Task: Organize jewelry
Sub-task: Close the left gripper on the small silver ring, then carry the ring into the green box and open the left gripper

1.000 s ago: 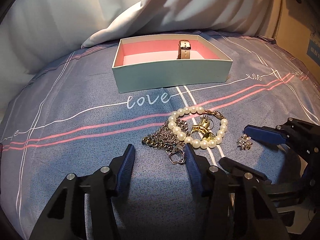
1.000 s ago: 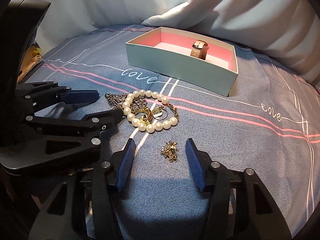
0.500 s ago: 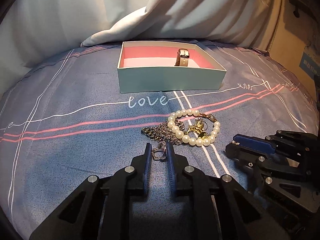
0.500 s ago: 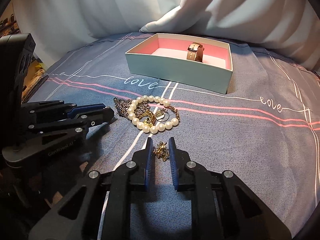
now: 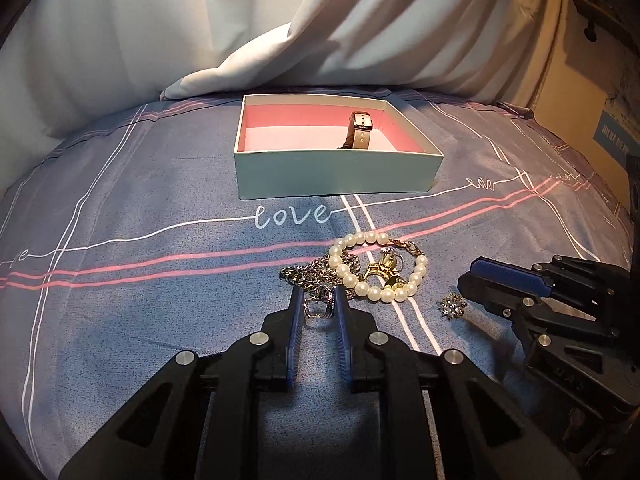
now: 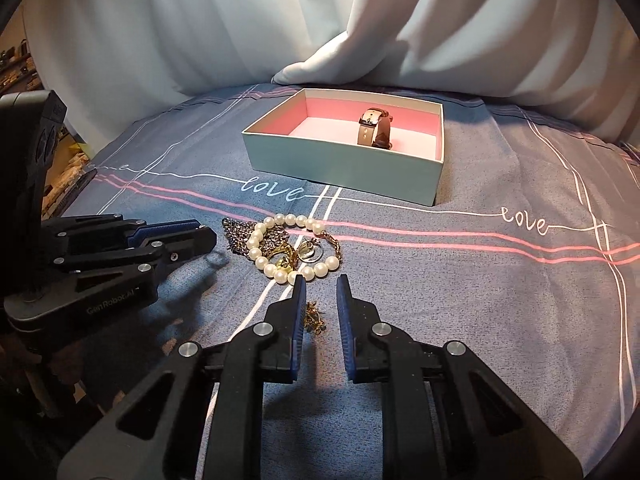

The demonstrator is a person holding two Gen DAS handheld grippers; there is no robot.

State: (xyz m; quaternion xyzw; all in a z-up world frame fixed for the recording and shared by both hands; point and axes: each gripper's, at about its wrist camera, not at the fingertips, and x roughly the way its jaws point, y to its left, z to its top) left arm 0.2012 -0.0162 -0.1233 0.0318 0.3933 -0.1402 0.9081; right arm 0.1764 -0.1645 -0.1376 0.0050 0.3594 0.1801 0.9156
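Note:
My left gripper [image 5: 319,294] is shut on a silver ring [image 5: 318,309] that spans the gap between its blue pads. Just beyond it lie a silver chain [image 5: 306,274], a pearl bracelet [image 5: 362,287] and a gold charm [image 5: 384,268]. My right gripper [image 6: 320,280] has narrow jaws around a small sparkly brooch [image 6: 314,316], which sits low between the pads against the left one. In the left wrist view the brooch [image 5: 452,306] shows at the right gripper's [image 5: 466,286] tips, close to the cloth. A mint box [image 5: 336,172] with a pink lining holds a watch [image 5: 360,130].
Everything lies on a blue-grey bedsheet [image 5: 160,280] with pink stripes and "love" lettering. White drapery [image 5: 280,40] hangs behind the box and touches its far side. A cardboard box [image 5: 580,100] stands at the far right. In the right wrist view the left gripper [image 6: 208,238] is left of the pearl bracelet [image 6: 269,269].
Both grippers went from wide open to narrow, the left onto the ring and the right around the brooch. Since half a second ago the brooch has come into sight at the right gripper's tips.

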